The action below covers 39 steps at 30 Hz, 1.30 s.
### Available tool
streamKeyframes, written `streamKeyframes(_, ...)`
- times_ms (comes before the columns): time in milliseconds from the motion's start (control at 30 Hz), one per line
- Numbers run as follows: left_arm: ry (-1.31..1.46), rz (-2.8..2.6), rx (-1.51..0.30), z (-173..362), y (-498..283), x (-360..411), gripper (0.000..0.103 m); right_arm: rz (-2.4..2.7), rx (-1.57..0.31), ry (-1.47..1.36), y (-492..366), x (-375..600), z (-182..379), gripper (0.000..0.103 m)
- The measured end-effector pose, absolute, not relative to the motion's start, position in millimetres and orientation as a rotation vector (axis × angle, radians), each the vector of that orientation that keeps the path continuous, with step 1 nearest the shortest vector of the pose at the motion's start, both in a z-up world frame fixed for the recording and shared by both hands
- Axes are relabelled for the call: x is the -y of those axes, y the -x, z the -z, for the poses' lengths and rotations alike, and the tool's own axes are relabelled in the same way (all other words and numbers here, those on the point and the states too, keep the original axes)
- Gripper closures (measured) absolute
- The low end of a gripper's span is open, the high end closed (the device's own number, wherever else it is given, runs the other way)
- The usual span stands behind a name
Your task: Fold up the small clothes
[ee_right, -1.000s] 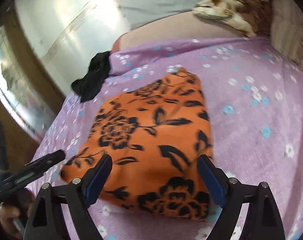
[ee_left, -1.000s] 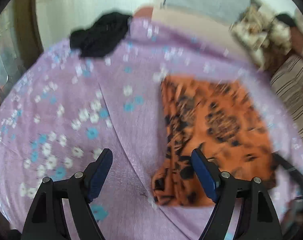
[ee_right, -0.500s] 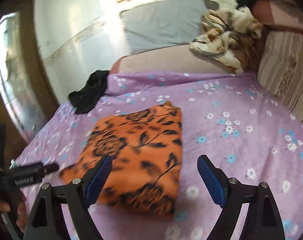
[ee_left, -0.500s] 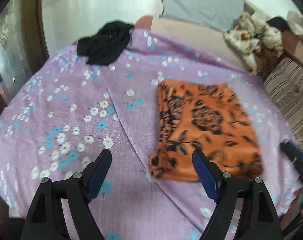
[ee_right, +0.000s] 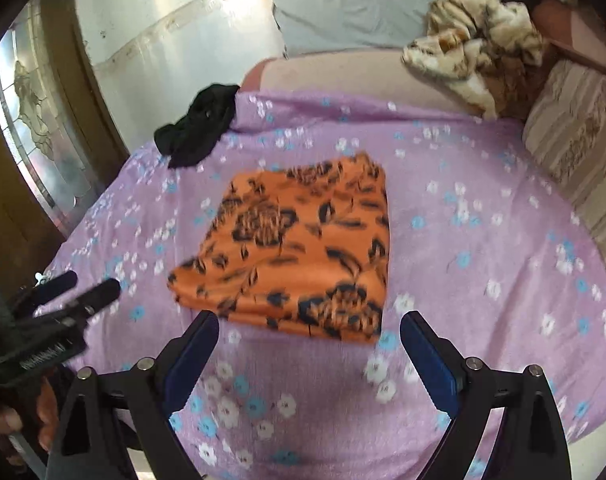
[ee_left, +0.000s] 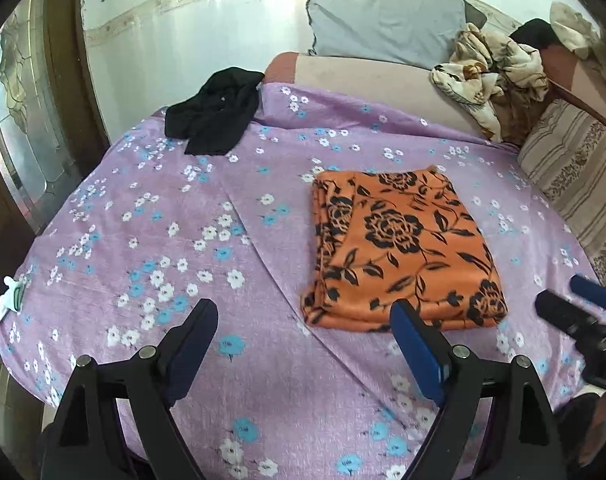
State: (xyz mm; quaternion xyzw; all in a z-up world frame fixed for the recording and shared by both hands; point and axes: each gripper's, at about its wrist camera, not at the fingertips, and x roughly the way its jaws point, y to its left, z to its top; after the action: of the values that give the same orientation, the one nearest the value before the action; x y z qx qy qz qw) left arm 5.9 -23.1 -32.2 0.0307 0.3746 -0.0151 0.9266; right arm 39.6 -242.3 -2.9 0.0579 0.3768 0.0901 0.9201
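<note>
An orange garment with black flowers (ee_left: 399, 248) lies folded into a flat rectangle on the purple flowered sheet (ee_left: 175, 240). It also shows in the right wrist view (ee_right: 299, 256). A crumpled black garment (ee_left: 215, 116) lies at the sheet's far left corner, also in the right wrist view (ee_right: 199, 124). My left gripper (ee_left: 305, 336) is open and empty, held above the sheet in front of the orange garment. My right gripper (ee_right: 309, 344) is open and empty, just short of the garment's near edge. Each gripper shows at the edge of the other's view.
A grey pillow (ee_left: 383, 16) and a crumpled cream flowered cloth (ee_left: 491, 76) lie at the back. A striped cushion (ee_left: 575, 176) is on the right. A glass door (ee_left: 19, 120) stands on the left. A small white object (ee_left: 9, 298) sits at the sheet's left edge.
Both grippers have drawn back and up from the folded orange garment, which now looks smaller and farther away. The garment lies still. Both grippers stay open.
</note>
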Motion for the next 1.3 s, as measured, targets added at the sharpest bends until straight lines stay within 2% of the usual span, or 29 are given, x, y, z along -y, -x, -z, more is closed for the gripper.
streamKeyframes(167,-0.103,0.034,-0.733,25.3,-13.2,30.1,0.015,-0.188,-0.789,-0.099,-53.5,240.0,0.6,0.009)
streamKeyframes(567,-0.113,0.024,-0.728,31.6,-19.7,36.3,0.014,-0.175,-0.939,-0.103,-48.6,224.2,49.4,0.009)
streamKeyframes(1033,-0.083,0.025,-0.777,31.6,-17.1,23.1,0.014,-0.088,-0.903,-0.006,-48.8,222.6,20.3,0.009)
streamKeyframes(1133,-0.082,0.024,-0.786,31.8,-16.2,20.1,0.008,-0.066,-0.915,-0.002,-49.7,221.9,19.7,0.009)
streamKeyframes(1300,-0.052,0.052,-0.792,27.6,-15.1,17.4,0.008,-0.058,-0.902,-0.004,-48.4,219.7,13.5,0.009)
